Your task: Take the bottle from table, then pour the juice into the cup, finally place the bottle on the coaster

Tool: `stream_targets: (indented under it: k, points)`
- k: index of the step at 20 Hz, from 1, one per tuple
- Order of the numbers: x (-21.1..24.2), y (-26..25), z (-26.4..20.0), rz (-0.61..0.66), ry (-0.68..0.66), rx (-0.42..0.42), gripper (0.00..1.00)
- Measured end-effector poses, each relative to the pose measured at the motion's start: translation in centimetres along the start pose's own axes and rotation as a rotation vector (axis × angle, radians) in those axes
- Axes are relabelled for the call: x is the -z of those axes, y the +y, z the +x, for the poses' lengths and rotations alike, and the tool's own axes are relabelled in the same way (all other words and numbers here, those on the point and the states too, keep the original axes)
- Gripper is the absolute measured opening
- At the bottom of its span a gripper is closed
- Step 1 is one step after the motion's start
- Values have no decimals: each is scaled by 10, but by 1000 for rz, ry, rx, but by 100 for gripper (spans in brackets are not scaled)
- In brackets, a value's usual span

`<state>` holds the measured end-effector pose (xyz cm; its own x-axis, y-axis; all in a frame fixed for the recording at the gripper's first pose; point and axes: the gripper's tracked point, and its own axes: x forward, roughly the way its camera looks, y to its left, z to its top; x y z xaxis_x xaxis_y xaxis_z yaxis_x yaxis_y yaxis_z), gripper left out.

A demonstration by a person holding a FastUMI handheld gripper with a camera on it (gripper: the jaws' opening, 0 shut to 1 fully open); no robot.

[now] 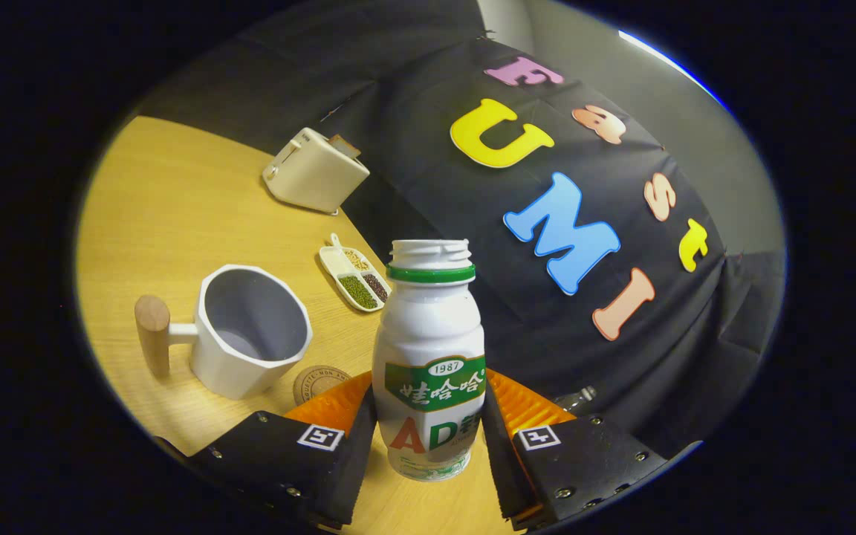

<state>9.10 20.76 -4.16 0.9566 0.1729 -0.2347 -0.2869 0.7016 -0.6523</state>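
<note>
Gripper view, looking forward along the two fingers. The gripper (428,438) is closed part-way around a white plastic bottle (429,349), one finger pressing on each side of the bottle's lower body, so that the bottle sits squarely between them. The bottle has a green band at its neck and a green label across its middle; its threaded mouth is uncapped. Whether its base touches the wooden surface (175,200) or hangs just above it cannot be told from this angle.

Beyond the left finger stands a white faceted cup (250,331) with a grey interior and a wooden peg handle that points away from the bottle. The cup appears empty, its opening tipped toward the camera by the lens. A round brown coaster (318,381) lies flat on the surface between the cup and the bottle, just beside the cup's base and partly hidden by the left finger.

Farther back, past the cup, a small white divided dish (354,279) holds grains or seeds in separate compartments. Near the far edge of the surface stands a cream toaster (315,172), with the dark cloth wall behind it.
</note>
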Motion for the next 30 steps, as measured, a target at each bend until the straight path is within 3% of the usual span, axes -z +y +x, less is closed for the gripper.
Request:
stream_targets:
  k: [18, 30]
  points:
    - [-11, 31, 49, 659, -96, -173, 70]
    - [-2, 31, 59, 754, -119, -157, 70]
